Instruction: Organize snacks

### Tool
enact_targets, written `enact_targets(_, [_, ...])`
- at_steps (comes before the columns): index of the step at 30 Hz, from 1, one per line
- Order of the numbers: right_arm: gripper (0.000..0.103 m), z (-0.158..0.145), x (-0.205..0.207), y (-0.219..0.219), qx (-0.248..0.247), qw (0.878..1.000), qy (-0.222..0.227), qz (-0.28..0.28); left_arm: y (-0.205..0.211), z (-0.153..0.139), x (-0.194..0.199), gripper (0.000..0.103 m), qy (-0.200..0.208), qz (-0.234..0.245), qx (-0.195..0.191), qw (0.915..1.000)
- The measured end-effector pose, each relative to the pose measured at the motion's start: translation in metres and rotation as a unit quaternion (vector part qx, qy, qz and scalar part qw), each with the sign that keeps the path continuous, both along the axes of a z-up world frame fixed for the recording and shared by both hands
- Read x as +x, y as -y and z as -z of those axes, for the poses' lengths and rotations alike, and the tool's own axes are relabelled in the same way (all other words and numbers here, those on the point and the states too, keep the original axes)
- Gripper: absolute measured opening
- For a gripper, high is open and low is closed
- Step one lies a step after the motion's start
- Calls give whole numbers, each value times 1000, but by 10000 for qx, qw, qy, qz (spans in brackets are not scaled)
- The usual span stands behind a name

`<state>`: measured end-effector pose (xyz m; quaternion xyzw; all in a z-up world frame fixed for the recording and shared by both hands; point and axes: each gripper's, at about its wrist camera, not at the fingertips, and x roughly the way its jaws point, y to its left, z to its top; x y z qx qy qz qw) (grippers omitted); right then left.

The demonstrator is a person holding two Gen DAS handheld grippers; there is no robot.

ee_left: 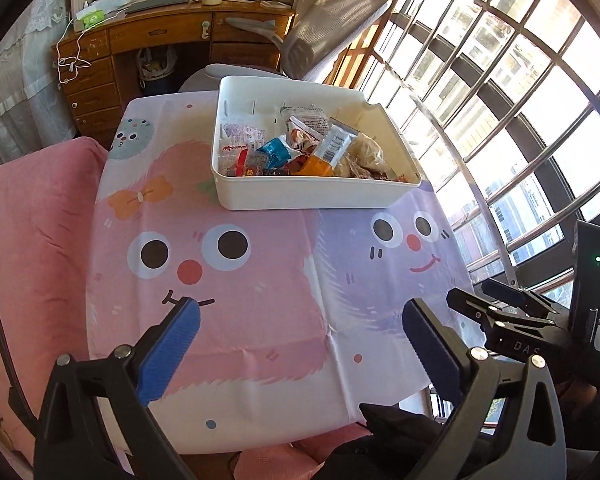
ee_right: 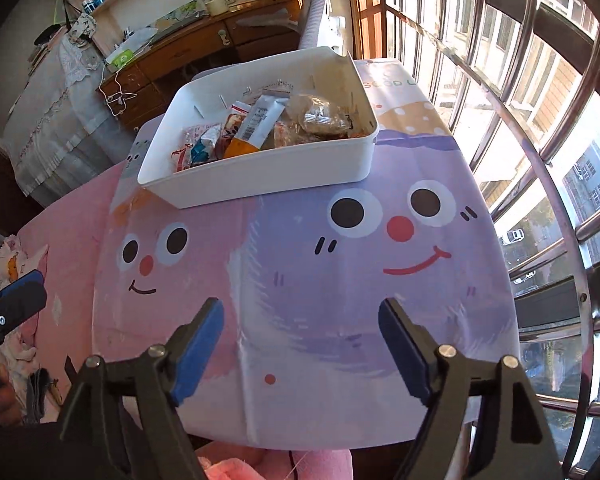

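A white plastic bin [ee_left: 300,194] stands at the far side of a small table covered by a pink and purple cartoon-face cloth [ee_left: 260,300]. It holds several snack packets, among them an orange and white pouch [ee_left: 328,152] and a blue packet [ee_left: 274,152]. The bin also shows in the right wrist view [ee_right: 268,176], with the orange and white pouch [ee_right: 256,128] inside. My left gripper [ee_left: 300,320] is open and empty above the near part of the cloth. My right gripper [ee_right: 302,320] is open and empty, near the table's front; it also shows in the left wrist view [ee_left: 500,300].
A barred window [ee_right: 540,120] runs along the right side of the table. A grey office chair [ee_left: 332,24] and a wooden desk [ee_left: 160,40] stand behind the table. A pink blanket [ee_left: 32,240] lies to the left.
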<state>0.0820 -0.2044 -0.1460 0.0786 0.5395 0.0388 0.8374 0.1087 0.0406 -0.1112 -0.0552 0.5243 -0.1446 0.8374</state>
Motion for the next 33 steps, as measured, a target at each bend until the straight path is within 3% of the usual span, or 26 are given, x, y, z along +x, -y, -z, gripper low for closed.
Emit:
enact_targets(9, [96,-83,-38,0,44,9976,600,-336,27,-55,-21,103,333,98,385,9987])
enact_targets(14, [101,-119,-46,8,65,9981,526,-316,46,-89,-36,103,668,-94,481,9966])
enact_targets(17, [101,-127,-54,11,181,9982,456,-351,59,-98,-48,103,848,-199,709,9937])
enact_targets(22, [102,-120,-70,10,45,9985,485,-242,64,-93,-66,103,803,-587,882,9911])
enact_targets(26, [103,-110,-79,12,111,9988,396,-248,61,-91,-76,103,854,-864,870,9888])
enact_targets(33, [103,-115,-88,13,39,9973,686,-244,62,-90,-85,103,951,-1047,845,9863])
